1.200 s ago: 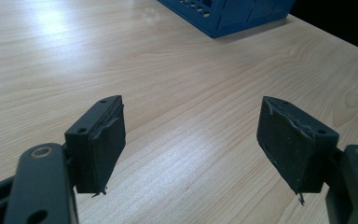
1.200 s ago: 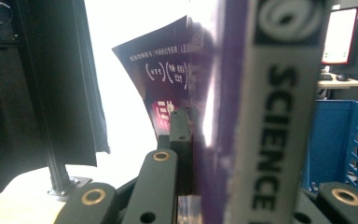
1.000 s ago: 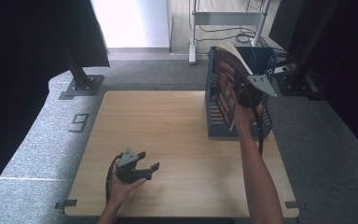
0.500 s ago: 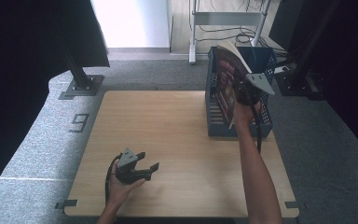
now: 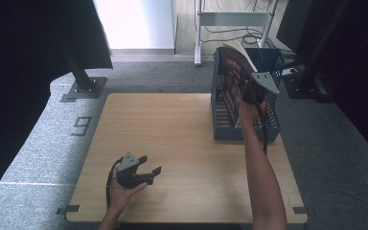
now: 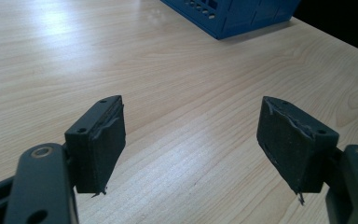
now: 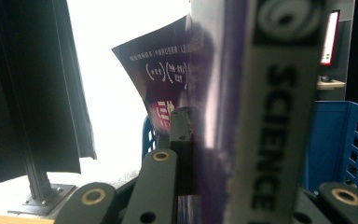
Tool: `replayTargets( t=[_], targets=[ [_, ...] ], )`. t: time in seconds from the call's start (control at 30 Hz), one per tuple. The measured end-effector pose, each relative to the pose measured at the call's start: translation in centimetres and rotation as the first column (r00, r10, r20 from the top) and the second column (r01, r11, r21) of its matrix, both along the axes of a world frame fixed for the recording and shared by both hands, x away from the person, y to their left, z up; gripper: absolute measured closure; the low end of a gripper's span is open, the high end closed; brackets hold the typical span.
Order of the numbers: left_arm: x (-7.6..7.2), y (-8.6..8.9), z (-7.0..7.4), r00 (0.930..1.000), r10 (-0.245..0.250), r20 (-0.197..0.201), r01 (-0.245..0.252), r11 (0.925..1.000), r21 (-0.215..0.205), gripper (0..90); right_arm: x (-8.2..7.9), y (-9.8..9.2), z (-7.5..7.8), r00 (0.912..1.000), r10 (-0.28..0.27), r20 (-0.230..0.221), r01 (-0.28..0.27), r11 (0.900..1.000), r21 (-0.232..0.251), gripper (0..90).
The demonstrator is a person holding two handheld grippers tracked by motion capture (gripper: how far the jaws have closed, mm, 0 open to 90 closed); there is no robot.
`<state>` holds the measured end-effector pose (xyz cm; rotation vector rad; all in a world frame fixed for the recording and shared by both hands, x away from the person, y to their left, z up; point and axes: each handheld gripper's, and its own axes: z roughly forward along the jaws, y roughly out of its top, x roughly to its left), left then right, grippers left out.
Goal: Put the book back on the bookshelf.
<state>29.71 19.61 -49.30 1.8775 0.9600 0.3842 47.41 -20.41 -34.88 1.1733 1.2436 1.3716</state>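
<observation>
Above the perforated blue crate (image 5: 273, 125), right hand-held gripper (image 5: 246, 91) clamps a glossy book (image 5: 233, 72).

a grey carpet (image 5: 43, 143) bearing a "9" mark (image 5: 80, 126) (left of the table), a metal stand (image 5: 230, 19) behind.

"science" on book spine (image 7: 279, 140), "9" on grey floor (image 5: 81, 126)

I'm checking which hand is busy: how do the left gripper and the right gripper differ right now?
The left gripper is open with nothing between its jaws; the right gripper is shut on a book. The left gripper sits low at the table; the right gripper is raised over the blue crate. Each is hand-held.
</observation>
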Motion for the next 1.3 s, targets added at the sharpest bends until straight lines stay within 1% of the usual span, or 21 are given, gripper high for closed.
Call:
replayTargets(
  t=[0.2,0.4,0.6,0.73,0.83,1.03,1.17,1.3],
  targets=[
    [0.0,0.3,0.1,1.0,0.005,0.003,-0.005,1.0,-0.006,23.6,0.9,0.2,-0.6,1.0,-0.005,0.001,0.005,1.0,-0.004,81.2],
    [0.1,0.2,-0.2,1.0,0.001,-0.001,-0.001,1.0,-0.001,23.6,1.7,0.7,-0.7,1.0,0.009,0.002,-0.009,1.0,-0.012,81.2],
    [0.0,0.4,0.0,1.0,0.006,0.002,-0.006,0.9999,-0.009,23.6,2.3,1.0,-1.0,1.0,-0.003,0.006,0.003,1.0,-0.009,81.2],
    [0.1,0.6,0.0,1.0,0.007,0.001,-0.007,0.9999,-0.012,23.6,2.5,1.1,-1.6,0.9999,-0.011,0.001,0.011,1.0,-0.014,81.2],
    [0.1,0.6,0.0,1.0,0.005,0.0,-0.005,0.9999,-0.013,23.6,2.8,1.3,-2.3,0.9999,-0.009,-0.01,0.009,1.0,-0.017,81.2],
    [0.1,0.7,0.0,1.0,0.009,0.001,-0.009,0.9998,-0.017,23.6,3.1,2.0,-3.9,0.9995,0.001,-0.033,-0.002,1.0,-0.028,81.2],
    [0.1,0.7,0.0,1.0,0.01,0.0,-0.01,0.9998,-0.016,23.6,3.3,2.4,-4.6,0.9986,0.012,-0.052,-0.015,0.999,-0.045,81.1],
    [0.1,0.7,-0.1,0.9999,0.011,-0.003,-0.011,0.9998,-0.016,23.5,3.2,2.7,-5.3,0.9983,0.025,-0.053,-0.027,0.999,-0.047,81.1]
  ],
)
